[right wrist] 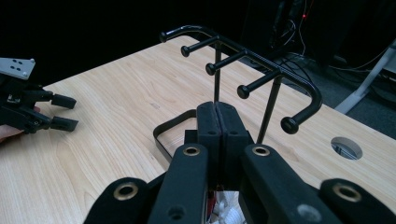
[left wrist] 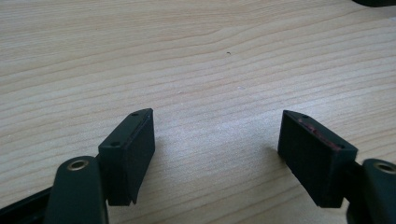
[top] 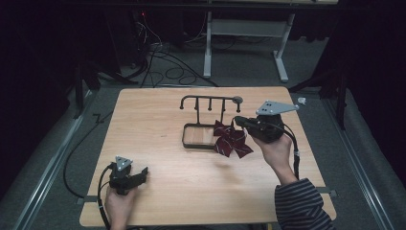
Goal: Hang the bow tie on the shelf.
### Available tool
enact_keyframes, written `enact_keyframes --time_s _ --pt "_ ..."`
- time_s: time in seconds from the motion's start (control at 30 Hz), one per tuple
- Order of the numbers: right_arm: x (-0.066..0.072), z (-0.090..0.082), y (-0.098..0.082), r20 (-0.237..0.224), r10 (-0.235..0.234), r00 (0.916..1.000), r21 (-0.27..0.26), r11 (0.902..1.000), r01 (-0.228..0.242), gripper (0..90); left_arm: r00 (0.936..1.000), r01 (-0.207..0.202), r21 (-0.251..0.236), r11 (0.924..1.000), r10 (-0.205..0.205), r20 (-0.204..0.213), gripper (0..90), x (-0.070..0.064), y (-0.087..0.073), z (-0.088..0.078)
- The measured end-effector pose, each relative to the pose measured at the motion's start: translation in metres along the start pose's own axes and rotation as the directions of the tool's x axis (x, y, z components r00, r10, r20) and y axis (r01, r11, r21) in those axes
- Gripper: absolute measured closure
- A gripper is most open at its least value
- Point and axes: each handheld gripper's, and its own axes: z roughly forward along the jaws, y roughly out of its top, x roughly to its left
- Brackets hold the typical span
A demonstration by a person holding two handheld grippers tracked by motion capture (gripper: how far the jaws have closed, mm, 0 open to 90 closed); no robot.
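Near the table's front edge the left gripper (top: 135,176) rests with jaws wide apart on bare wood. Farther off, the right gripper (top: 240,120), jaws pressed together, pinches the dark red bow (top: 231,140), dangling beside the black rack (top: 208,101).

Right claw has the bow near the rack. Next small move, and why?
Probably lift the right claw toward a peg of the rack: its jaws are shut on the dark red bow, which hangs below the pegs, beside the tray base.
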Motion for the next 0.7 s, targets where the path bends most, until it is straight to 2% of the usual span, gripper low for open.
enact_keyframes --time_s 0.7 --pt "0.000 0.012 0.011 -0.019 0.003 0.9998 0.002 1.0000 -0.003 90.0 1.0000 0.005 -0.002 1.0000 -0.005 0.004 27.8 0.000 0.000 0.000"
